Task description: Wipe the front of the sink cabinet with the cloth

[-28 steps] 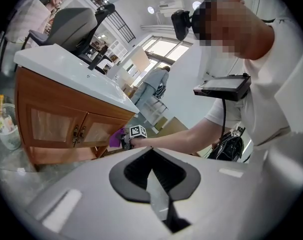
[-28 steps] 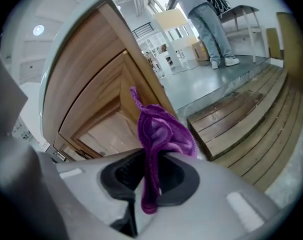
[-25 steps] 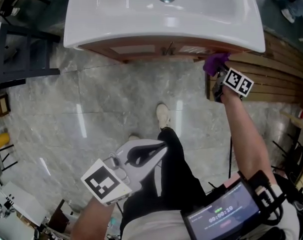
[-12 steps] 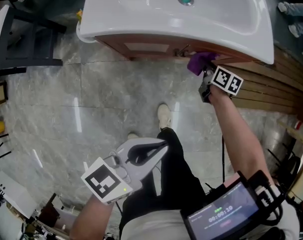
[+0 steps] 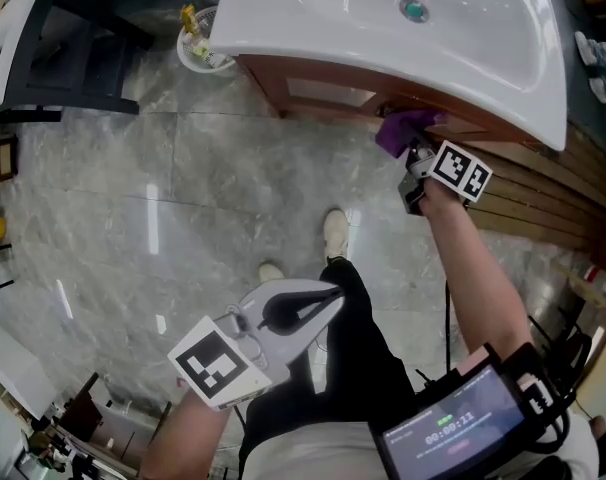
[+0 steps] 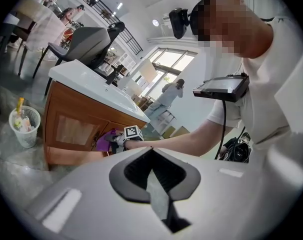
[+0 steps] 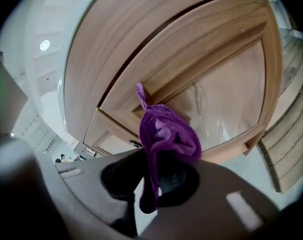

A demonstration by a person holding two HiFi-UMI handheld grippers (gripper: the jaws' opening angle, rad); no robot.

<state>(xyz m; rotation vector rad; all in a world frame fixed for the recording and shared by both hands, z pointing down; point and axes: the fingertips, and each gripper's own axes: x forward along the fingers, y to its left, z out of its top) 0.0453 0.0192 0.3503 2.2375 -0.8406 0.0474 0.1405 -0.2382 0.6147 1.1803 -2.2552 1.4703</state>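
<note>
Your right gripper (image 7: 152, 181) is clamped on the purple cloth (image 7: 167, 134). The bunched end of the cloth lies against the wooden door (image 7: 226, 69) of the sink cabinet (image 5: 328, 93), just under the white sink (image 5: 363, 18). Your left gripper (image 6: 156, 184) is closed on nothing, low beside your legs and well apart from the cabinet. A small bin (image 5: 198, 48) stands at the cabinet's left end.

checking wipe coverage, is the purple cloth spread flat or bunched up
Bunched: the purple knitted cloth sits crumpled in folds, clamped in the right tool.
</note>
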